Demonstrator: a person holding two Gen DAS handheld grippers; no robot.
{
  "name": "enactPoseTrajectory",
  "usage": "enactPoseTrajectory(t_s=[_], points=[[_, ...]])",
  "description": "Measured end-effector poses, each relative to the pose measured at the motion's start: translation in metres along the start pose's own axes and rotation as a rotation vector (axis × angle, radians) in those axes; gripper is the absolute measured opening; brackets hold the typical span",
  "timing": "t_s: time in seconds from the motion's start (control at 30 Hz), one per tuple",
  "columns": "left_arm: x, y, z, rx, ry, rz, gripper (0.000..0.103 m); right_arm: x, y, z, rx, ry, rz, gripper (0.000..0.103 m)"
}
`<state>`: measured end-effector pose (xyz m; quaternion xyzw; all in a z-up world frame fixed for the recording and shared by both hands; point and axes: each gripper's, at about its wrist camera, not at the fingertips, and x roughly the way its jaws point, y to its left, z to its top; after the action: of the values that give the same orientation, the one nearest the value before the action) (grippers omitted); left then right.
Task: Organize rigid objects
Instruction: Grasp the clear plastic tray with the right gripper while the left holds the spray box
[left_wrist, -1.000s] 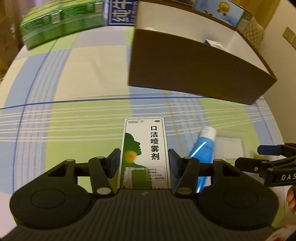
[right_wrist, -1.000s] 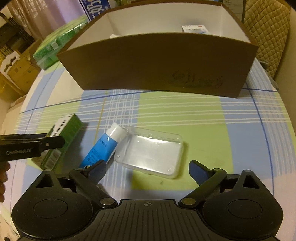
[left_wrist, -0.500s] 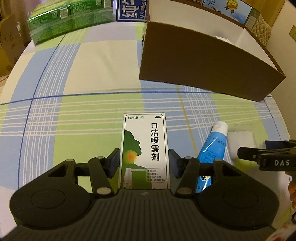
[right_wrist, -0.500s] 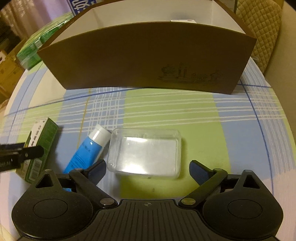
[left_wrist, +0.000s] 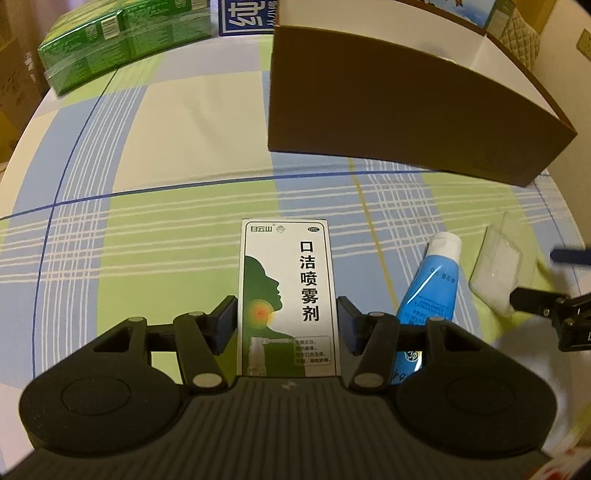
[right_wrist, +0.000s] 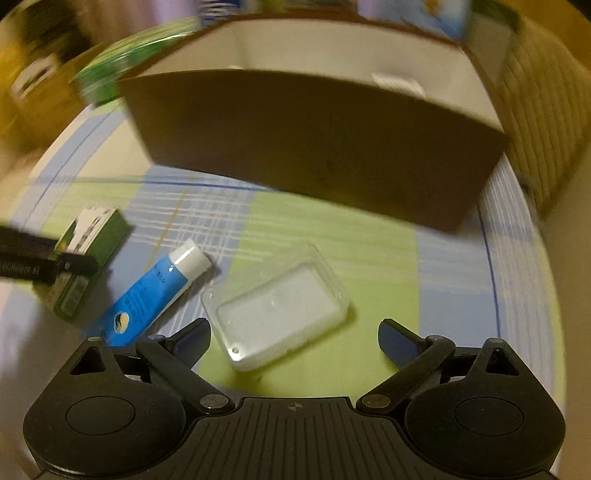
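Left gripper (left_wrist: 286, 325) straddles the white-and-green spray carton (left_wrist: 288, 295), a flat cardboard pack with black Chinese lettering, lying on the checked green-and-blue cloth of the desk (left_wrist: 177, 236). Its pads sit at the carton's long sides; whether they press or merely flank it I cannot tell, as slim gaps seem to show on both sides. The right gripper (right_wrist: 295, 338) hangs released, jaws wide, over the clear plastic rectangular case (right_wrist: 280, 310), with neither pad touching it.

Both items lie toward the near edge of the desk, and between them rests the blue squeeze tube with a white cap (left_wrist: 432, 291), just beside the clear case.

Risks, as I judge them: the right-wrist view is smeared with motion, so a closing pinch may land skewed on the tilted case and flick it away, or nudge the tube. The case is slick and shallow, so it may squirt out of the pads. The carton is thin; a grip low on its end could let it pivot and droop when lifted.

The brown cardboard box with a white interior (left_wrist: 406, 110), the likely destination, stands toward the far edge; its tall front wall must be cleared. Green shrink-wrapped packs (left_wrist: 122, 40) sit at the far left corner, well apart.
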<state>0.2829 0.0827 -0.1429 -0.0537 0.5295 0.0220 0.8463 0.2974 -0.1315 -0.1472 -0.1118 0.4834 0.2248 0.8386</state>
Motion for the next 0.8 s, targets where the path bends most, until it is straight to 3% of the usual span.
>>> enactPoseTrajectory(t_s=[0.1,0.23,0.37,0.43,0.8], points=[[0.0,0.002,-0.001,-0.001,0.003,-0.006,0.052,0.0,0.002,0.001,-0.152,-0.016,0.044,0.095],[0.001,0.003,-0.002,0.0,0.004,-0.008,0.052,0.007,-0.002,0.008,-0.208,-0.003,0.095,0.095],[0.004,0.002,-0.002,0.001,0.012,0.002,0.052,0.013,0.0,0.011,-0.226,0.0,0.096,0.094],[0.006,0.001,-0.001,0.003,0.013,0.007,0.052,0.015,0.001,0.012,-0.218,0.002,0.107,0.086],[0.009,-0.006,0.0,0.04,0.007,0.037,0.051,0.012,0.003,0.009,-0.135,0.006,0.09,0.084]])
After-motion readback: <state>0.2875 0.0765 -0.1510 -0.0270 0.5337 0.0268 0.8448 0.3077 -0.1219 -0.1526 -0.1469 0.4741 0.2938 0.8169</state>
